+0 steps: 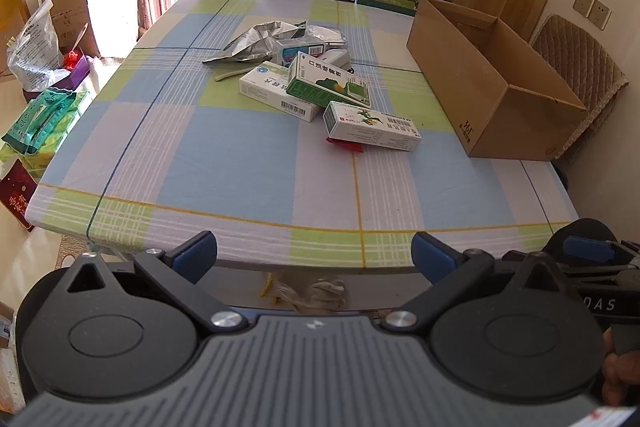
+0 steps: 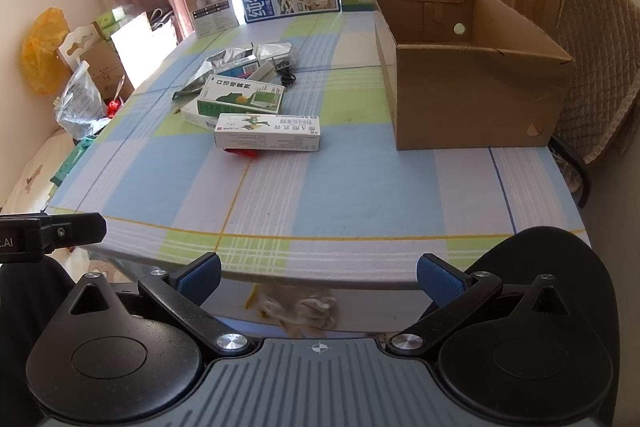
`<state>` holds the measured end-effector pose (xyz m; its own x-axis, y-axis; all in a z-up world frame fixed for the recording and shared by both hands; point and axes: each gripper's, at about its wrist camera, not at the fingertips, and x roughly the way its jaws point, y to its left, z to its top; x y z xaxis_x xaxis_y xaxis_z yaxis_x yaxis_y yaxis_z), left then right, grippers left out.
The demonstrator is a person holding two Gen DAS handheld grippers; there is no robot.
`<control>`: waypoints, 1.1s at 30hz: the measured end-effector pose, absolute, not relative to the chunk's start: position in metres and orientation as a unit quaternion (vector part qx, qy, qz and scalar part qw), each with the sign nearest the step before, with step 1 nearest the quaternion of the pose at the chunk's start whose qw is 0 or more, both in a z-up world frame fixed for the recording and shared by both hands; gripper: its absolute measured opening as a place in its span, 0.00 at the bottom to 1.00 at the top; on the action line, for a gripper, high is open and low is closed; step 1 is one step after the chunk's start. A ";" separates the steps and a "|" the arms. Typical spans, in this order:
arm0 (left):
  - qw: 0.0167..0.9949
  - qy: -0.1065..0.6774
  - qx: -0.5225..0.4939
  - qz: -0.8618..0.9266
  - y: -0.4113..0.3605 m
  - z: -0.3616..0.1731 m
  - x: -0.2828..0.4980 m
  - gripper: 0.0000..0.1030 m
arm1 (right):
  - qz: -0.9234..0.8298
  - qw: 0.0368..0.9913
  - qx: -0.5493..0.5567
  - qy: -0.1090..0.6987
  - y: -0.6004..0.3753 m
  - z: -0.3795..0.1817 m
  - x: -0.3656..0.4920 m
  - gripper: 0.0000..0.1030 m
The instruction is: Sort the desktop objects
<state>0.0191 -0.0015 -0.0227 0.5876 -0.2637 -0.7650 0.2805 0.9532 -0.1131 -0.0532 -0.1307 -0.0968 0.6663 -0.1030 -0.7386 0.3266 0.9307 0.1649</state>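
left view: my left gripper (image 1: 314, 255) has its fingers wide apart and holds nothing, low before the table (image 1: 240, 155) edge.
pile: the boxes (image 1: 320, 95) lie mid-table, the carton (image 1: 496, 87) to their right looks empty.
right view: my right gripper (image 2: 318, 277) is also spread and empty, well apart from the pile; the white box (image 2: 268, 137) is nearest.
step: i think sorting has not started.
next: reach forward to the white box, close on its narrow sides, carry it to the carton (image 2: 472, 67).
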 end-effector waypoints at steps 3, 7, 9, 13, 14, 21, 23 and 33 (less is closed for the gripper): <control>0.889 0.428 0.011 -0.160 -0.001 -0.023 0.020 0.99 | -0.118 0.901 0.142 0.392 -0.132 -0.096 -0.051 0.98; 0.888 0.428 0.017 -0.168 -0.002 -0.022 0.023 0.99 | -0.115 0.902 0.138 0.393 -0.134 -0.096 -0.048 0.98; 0.887 0.429 0.023 -0.170 -0.003 -0.022 0.025 0.99 | -0.113 0.903 0.135 0.392 -0.135 -0.096 -0.047 0.98; 0.886 0.428 0.032 -0.179 -0.003 -0.021 0.030 0.99 | -0.101 0.906 0.128 0.391 -0.138 -0.095 -0.042 0.98; 0.886 0.426 0.035 -0.182 -0.002 -0.021 0.031 0.97 | -0.094 0.908 0.125 0.388 -0.138 -0.095 -0.042 0.98; 0.892 0.396 0.065 -0.209 0.002 -0.011 0.041 0.95 | -0.042 0.935 0.064 0.347 -0.132 -0.085 -0.031 0.98; 0.893 0.390 0.066 -0.217 0.005 -0.007 0.048 0.95 | -0.017 0.939 0.033 0.342 -0.130 -0.084 -0.022 0.98; 0.873 0.341 0.191 -0.293 -0.006 0.002 0.086 0.96 | 0.092 0.925 -0.121 0.347 -0.138 -0.085 0.036 0.98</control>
